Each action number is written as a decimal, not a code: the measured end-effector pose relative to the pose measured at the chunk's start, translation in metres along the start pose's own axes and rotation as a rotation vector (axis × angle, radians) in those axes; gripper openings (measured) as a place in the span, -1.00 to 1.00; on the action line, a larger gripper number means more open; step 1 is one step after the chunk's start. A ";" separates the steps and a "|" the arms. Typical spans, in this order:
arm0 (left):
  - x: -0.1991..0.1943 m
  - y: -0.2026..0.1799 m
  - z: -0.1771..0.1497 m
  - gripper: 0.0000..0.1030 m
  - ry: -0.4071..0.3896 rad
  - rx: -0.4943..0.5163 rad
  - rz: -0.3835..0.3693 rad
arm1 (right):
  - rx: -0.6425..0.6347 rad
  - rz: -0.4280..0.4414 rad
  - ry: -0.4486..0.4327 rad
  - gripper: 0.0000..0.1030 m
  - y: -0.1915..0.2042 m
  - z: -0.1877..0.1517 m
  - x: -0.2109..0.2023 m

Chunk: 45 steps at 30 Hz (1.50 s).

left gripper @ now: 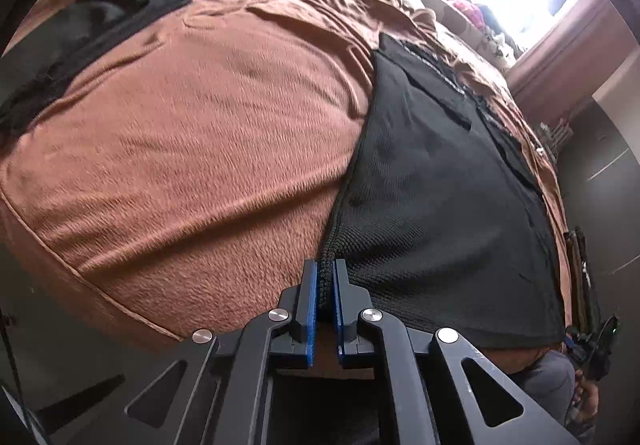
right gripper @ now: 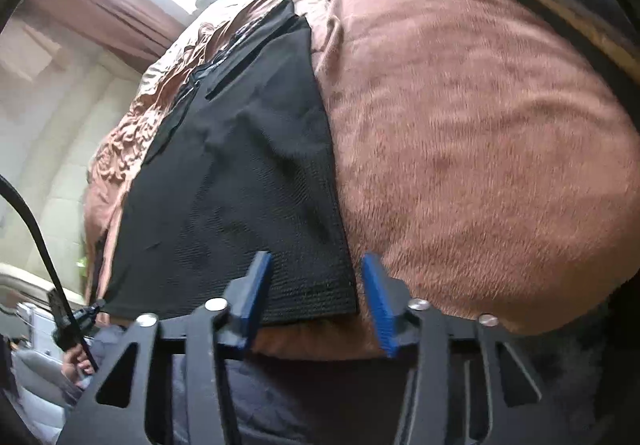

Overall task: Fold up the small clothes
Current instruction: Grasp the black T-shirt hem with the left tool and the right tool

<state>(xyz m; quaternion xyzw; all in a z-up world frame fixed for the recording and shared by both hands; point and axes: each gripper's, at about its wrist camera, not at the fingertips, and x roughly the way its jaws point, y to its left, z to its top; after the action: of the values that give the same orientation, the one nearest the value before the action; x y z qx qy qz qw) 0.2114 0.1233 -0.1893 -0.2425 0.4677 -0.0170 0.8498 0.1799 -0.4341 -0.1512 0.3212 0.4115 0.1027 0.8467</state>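
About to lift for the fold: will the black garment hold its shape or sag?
Likely floppy: the black garment lies creased and flat on the brown blanket. Its textured knit probably grips, since the left tongs pinch a corner. Probably light.

A black textured knit garment (left gripper: pixel 440 185) lies spread flat near the bed's edge.

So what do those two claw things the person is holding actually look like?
Both look alike: the left gripper and the right gripper are black angular frames with triangular cut-outs and round silver bolts. Each ends in two fingers faced with ribbed blue pads. A black cable hangs beside the right one.
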 end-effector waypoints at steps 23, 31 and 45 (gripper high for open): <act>0.002 0.002 -0.003 -0.86 0.009 -0.023 -0.020 | 0.141 0.266 -0.086 -0.76 -0.032 -0.012 -0.012; 0.005 0.002 -0.003 -0.86 0.021 -0.025 -0.024 | 0.186 0.227 -0.007 -0.61 -0.041 -0.017 0.016; 0.020 0.012 -0.002 -0.76 0.069 -0.101 -0.062 | 0.159 0.173 -0.039 -0.56 -0.020 -0.009 0.019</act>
<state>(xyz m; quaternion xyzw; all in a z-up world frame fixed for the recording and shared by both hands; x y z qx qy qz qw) 0.2187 0.1279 -0.2115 -0.2988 0.4894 -0.0279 0.8188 0.1838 -0.4373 -0.1798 0.4239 0.3725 0.1362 0.8143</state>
